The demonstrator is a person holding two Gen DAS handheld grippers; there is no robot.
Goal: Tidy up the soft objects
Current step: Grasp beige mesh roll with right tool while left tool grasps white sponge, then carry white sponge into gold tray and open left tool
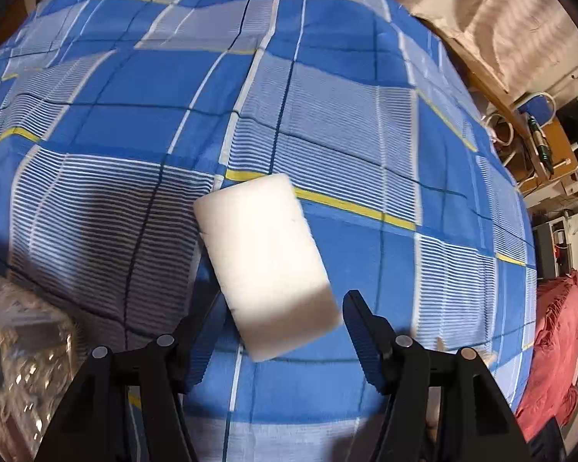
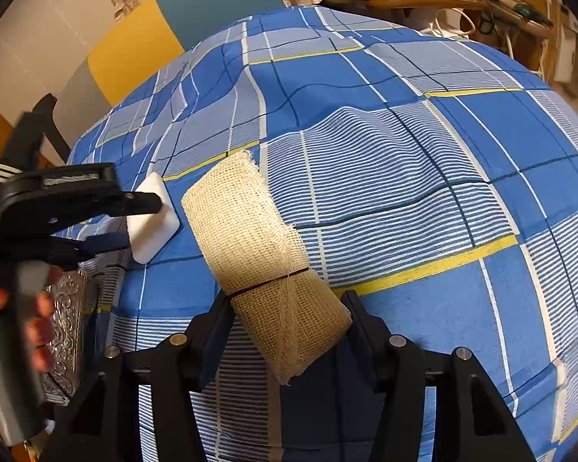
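Observation:
A white foam sponge [image 1: 266, 261] lies on the blue plaid bedsheet [image 1: 173, 88], tilted. My left gripper [image 1: 277, 319] straddles its near end with the jaws open; narrow gaps show between the pads and the sponge. The right wrist view has the same sponge [image 2: 156, 227] at the left, between the left gripper's [image 2: 142, 223] two fingers. My right gripper [image 2: 285, 312] is shut on a beige mesh fabric roll [image 2: 250, 238] tied with a thin black band. The roll juts forward over the sheet [image 2: 404, 154].
A silver embossed box [image 2: 67, 323] stands at the bed's near left, also seen as a blurred silver box [image 1: 19, 346]. A hand [image 2: 38, 308] holds the left gripper's handle. A red cloth [image 1: 555, 346] and a cluttered desk [image 1: 547, 142] lie beyond the bed's right edge.

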